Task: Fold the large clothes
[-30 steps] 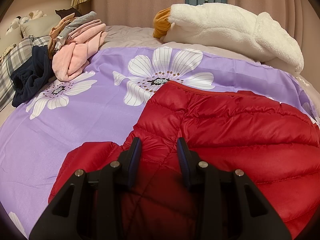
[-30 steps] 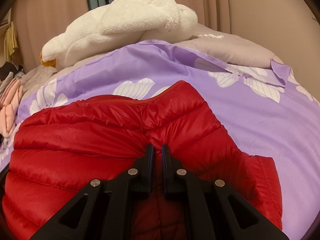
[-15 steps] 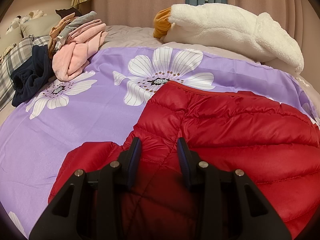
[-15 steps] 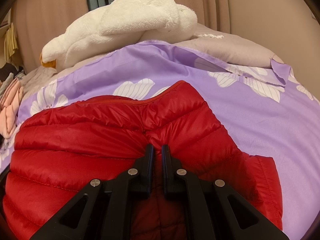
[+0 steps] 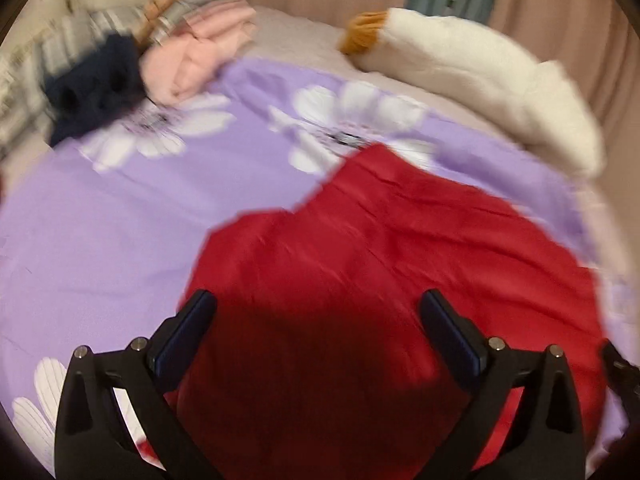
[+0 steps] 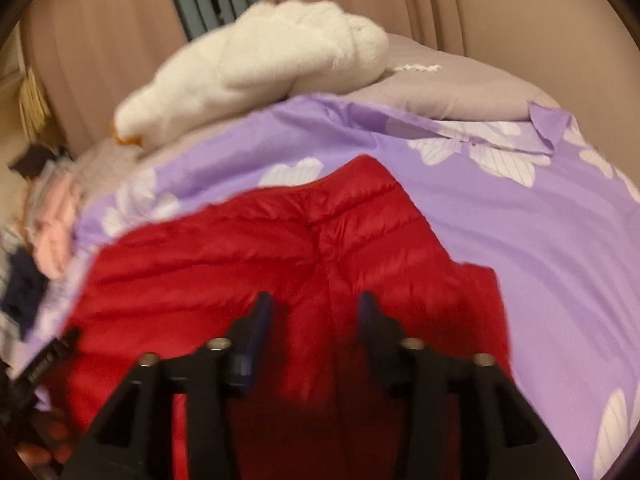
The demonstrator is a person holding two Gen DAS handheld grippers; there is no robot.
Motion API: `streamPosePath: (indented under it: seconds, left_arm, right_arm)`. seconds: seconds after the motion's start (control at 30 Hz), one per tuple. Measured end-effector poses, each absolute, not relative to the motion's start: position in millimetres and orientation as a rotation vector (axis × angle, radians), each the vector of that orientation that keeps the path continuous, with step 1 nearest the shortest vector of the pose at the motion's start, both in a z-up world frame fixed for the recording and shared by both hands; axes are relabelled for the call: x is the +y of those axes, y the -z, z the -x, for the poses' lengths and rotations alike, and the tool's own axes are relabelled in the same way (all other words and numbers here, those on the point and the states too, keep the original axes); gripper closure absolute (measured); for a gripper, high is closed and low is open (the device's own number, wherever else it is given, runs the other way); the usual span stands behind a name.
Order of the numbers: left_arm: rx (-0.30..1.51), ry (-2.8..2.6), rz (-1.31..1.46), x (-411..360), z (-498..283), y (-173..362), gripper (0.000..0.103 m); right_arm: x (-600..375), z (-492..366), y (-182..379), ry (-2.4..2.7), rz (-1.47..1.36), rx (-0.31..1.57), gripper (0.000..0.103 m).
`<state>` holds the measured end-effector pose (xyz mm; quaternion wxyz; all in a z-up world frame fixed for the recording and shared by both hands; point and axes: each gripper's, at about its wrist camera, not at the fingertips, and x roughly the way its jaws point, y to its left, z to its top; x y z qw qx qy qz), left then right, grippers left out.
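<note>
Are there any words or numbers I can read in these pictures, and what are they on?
None can be read.
Small pale marks on the black edge of the left gripper, seen at the left of the right wrist view: too small and blurred to read.
Nothing printed shows on the red jacket, the purple flowered sheet, the white fluffy garment or the clothes pile.
</note>
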<state>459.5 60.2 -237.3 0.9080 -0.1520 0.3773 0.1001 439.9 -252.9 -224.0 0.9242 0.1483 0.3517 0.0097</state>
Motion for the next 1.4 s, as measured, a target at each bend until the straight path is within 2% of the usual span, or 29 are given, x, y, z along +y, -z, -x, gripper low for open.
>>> streamPosePath:
  seconds: [0.1,0.13,0.2,0.27,0.4,0.57,0.93,1.03,1.4]
  left_arm:
    - [0.696,-0.115,0.268,60.6,-423.9,201.7,0.001]
    - [0.662,-0.074,0.238,59.9,-409.8,187.3,0.001]
    - [0.649,-0.015,0.216,60.7,-392.0,171.3,0.001]
    - [0.685,0.043,0.269,69.7,-378.6,165.3,0.0]
    - [0.824,0.151,0.549,99.0,-359.8,184.1,0.0]
    - [0.851,0.224,0.876,119.4,-337.9,221.9,0.0]
    - [0.926,0.322,0.924,95.3,-354.6,284.8,0.005]
    - [0.944,0.357,1.012,93.9,-374.3,303.3,0.011]
    - [0.822,0.446,1.23,97.0,-442.2,321.7,0.01]
  right_arm:
    - [-265.8,-409.1,197.1,-0.041,-0.372,0.68,0.049]
    - [-270.1,-397.6,187.9,-0.049,-0.394,0.663,0.04]
    - [-275.7,-381.6,176.2,-0.087,-0.407,0.643,0.032]
    - [-277.2,-367.3,167.6,-0.107,-0.396,0.633,0.031]
    - [-281.8,-339.2,169.5,-0.117,-0.416,0.643,0.028]
    - [-283.5,-326.2,198.0,-0.138,-0.451,0.738,0.027]
    - [-287.2,-338.3,264.8,-0.274,-0.825,0.794,0.027]
    - [-281.3,-353.1,279.8,-0.288,-0.874,0.814,0.027]
    - [-292.7,-391.8,316.8,-0.412,-1.187,0.706,0.027]
